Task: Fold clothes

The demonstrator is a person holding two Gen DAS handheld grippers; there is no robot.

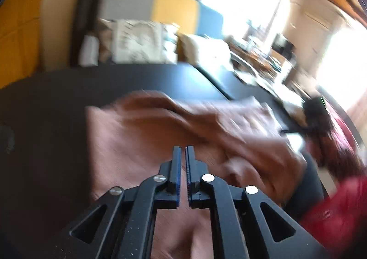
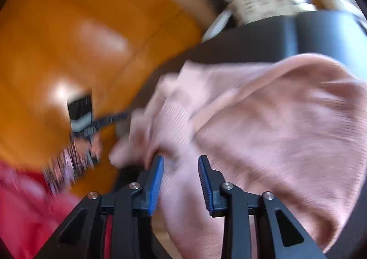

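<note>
A pink ribbed garment [image 1: 142, 135] lies rumpled on a dark table [image 1: 57, 98]. Both views are motion-blurred. My left gripper [image 1: 183, 151] hovers over the garment's near part with its blue-padded jaws almost together and nothing visibly between them. In the right wrist view the same pink garment [image 2: 263, 121] fills the right half. My right gripper [image 2: 181, 162] has its jaws apart with a fold of the garment lying between the blue pads [image 2: 158, 174]. The right gripper shows blurred at the table's right edge in the left wrist view [image 1: 316, 112].
A sofa with grey, yellow and blue cushions [image 1: 160, 6] and pillows stands behind the table. An orange wooden floor [image 2: 68, 41] lies left of the table. The person's red clothing [image 1: 339, 208] is at the lower right. A cluttered desk [image 1: 263, 52] stands by bright windows.
</note>
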